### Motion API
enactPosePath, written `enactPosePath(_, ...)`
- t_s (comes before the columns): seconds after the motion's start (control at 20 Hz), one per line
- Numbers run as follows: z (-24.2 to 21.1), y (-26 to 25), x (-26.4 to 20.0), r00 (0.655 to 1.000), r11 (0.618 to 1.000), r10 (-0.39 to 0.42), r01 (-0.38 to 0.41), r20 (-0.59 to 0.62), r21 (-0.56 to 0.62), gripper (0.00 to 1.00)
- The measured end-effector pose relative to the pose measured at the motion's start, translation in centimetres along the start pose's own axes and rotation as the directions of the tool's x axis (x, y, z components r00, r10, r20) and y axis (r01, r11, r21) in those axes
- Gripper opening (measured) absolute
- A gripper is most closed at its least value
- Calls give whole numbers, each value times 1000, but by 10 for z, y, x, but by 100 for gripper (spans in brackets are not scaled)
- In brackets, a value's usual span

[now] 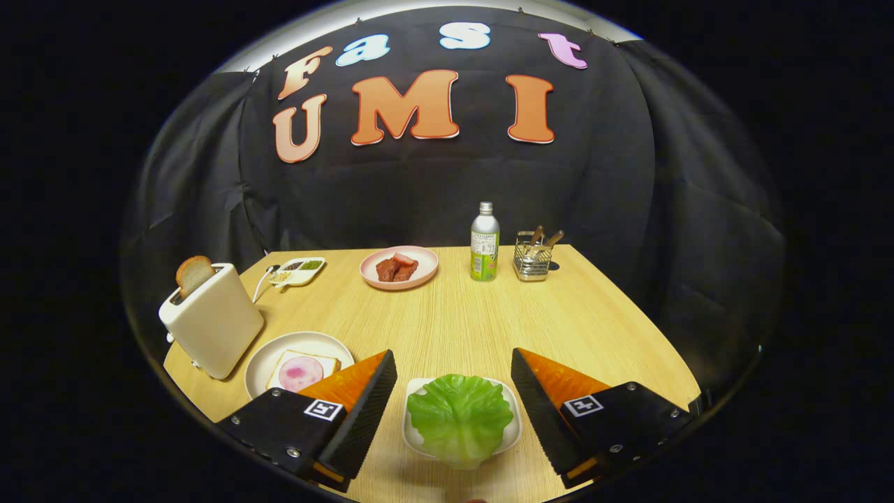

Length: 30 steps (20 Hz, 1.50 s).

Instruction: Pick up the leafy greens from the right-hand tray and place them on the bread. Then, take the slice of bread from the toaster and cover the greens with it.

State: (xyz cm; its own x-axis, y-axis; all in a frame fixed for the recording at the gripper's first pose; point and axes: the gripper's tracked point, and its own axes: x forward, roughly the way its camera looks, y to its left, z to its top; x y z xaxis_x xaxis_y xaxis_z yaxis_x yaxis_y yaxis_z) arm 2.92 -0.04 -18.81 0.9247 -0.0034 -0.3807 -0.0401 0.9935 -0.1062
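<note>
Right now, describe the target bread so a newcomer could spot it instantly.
Start at the white toaster on the wooden table. Beside it sits a round white plate by one finger of the open gripper. The bread there lies flat under pink meat; the toaster's slice stands upright.

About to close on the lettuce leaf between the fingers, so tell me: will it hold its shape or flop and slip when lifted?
The lettuce leaf looks glossy and moulded, so probably a light plastic prop that keeps its ruffled shape. That sheen suggests it may slip. It overhangs its small white tray, which might shift. The gripper is open around it.
</note>
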Motion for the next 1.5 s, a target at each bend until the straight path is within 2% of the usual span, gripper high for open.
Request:
enactPosePath(0.6,-87,-7,37,976,1000,12,-14,-219,-10,99)
enactPosePath(1.05,-120,-8,47,943,1000,23,-28,-331,-9,98)
enactPosePath(1.35,-119,-8,49,936,998,37,-54,-349,-40,90)
enactPosePath(1.5,-119,-13,50,934,999,19,-29,-357,-22,74)
